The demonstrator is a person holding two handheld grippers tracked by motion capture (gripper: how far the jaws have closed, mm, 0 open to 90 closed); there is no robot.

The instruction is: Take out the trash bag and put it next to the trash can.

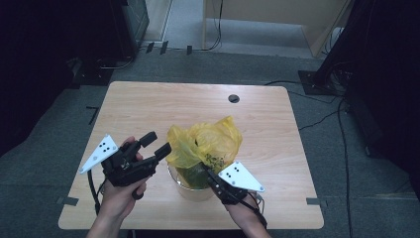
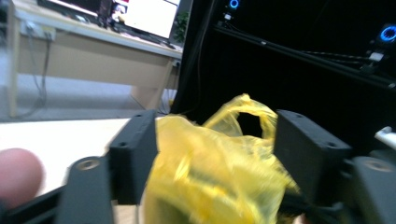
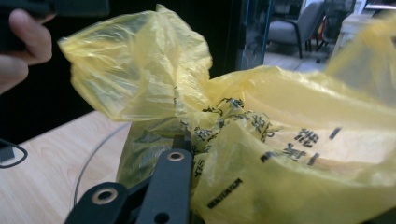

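Surface: we see a pale wooden rectangular table (image 1: 148,106) with rounded corners and a small round cable hole (image 1: 234,98) near its far edge.
Room: grey carpet surrounds the table; dark equipment stands at the far left, a light wooden desk (image 1: 277,15) at the back, and black cables (image 1: 341,134) run along the floor on the right.
Left gripper (image 1: 155,144): held in the person's left hand (image 1: 121,191) over the table's near left; its two black jaws stand apart, released, with the left edge of the bag between them in the left gripper view. We cannot tell whether the jaws touch the plastic.
Thin yellow translucent plastic bag (image 1: 205,141): it sits near the table's centre, toward the near edge, lining a pale round bucket (image 1: 190,191). Its crumpled upper edge rises above the rim, so the long axis is roughly vertical and the mouth points up. Black printed characters (image 3: 299,140) show on the side facing the right gripper.
Right gripper (image 1: 210,176): held from the near right, jaws buried in the bag at the bucket rim; we cannot tell whether they are clenched on the plastic.
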